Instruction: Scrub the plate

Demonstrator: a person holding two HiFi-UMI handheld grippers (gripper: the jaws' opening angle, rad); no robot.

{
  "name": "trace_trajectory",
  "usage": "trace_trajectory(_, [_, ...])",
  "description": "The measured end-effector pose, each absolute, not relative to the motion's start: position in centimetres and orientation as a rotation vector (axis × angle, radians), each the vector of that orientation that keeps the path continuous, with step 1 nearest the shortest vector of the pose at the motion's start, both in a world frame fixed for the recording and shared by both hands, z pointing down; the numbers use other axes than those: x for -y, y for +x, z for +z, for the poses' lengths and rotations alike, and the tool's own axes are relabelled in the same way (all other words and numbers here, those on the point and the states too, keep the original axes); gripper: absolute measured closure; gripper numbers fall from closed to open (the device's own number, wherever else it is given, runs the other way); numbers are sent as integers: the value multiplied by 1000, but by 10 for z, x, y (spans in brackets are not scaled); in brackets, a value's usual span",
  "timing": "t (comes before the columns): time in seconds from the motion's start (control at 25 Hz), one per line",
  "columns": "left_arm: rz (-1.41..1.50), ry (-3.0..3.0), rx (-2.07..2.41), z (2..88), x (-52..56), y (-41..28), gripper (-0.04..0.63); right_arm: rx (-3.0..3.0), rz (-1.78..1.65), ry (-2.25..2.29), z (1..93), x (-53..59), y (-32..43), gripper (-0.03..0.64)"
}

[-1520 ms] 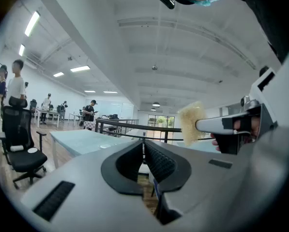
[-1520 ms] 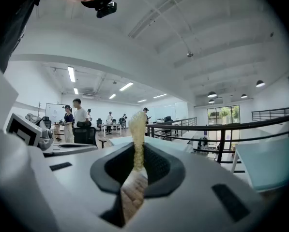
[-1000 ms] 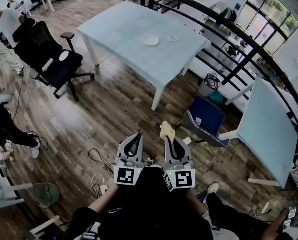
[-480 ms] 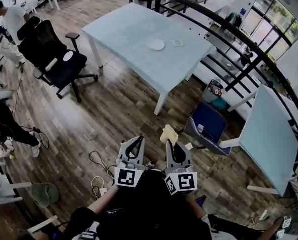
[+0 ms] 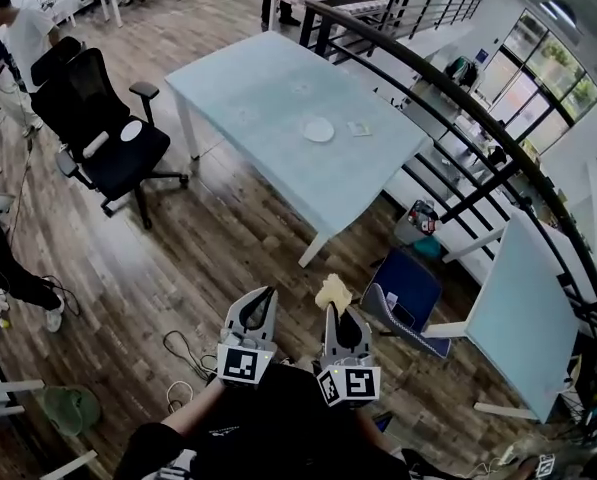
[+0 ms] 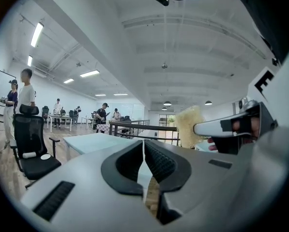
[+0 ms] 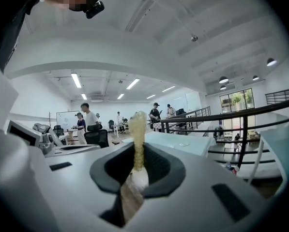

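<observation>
In the head view, the plate (image 5: 318, 129) is small, round and white, lying flat on the pale blue table (image 5: 248, 78), well apart from both grippers, which hang low over the wooden floor (image 5: 208, 238). The left gripper (image 5: 264, 300) and right gripper (image 5: 336, 313) sit side by side.

In the left gripper view, its jaws are pressed together with nothing between them.

In the right gripper view, the jaws are clamped on a yellow sponge (image 7: 137, 134), which stands upright above their tips.
</observation>
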State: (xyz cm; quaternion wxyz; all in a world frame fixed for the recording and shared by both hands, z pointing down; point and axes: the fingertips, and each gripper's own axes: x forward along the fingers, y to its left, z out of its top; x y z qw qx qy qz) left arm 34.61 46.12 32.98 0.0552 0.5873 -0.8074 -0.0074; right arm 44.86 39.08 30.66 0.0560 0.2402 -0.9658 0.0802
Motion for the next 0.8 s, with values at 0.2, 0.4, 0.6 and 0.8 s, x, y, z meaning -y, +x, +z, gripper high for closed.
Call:
trace_trajectory(0.2, [-25,1838,2458,321,-444,290,574,2925,213,756,307,-381,400,565])
trace_trajectory(0.4, [-33,1869,2470,312,-442,239,574,2919,210,757,305,-377,344,561])
trace_trajectory(0.6, [-23,1816,2480,319,-461,188,574,2930,195,740,305,-384,293,561])
trace_trajectory(0.8, [-45,1731,2525,325,-472,147,574,2916,198,741,311,-382,265,561])
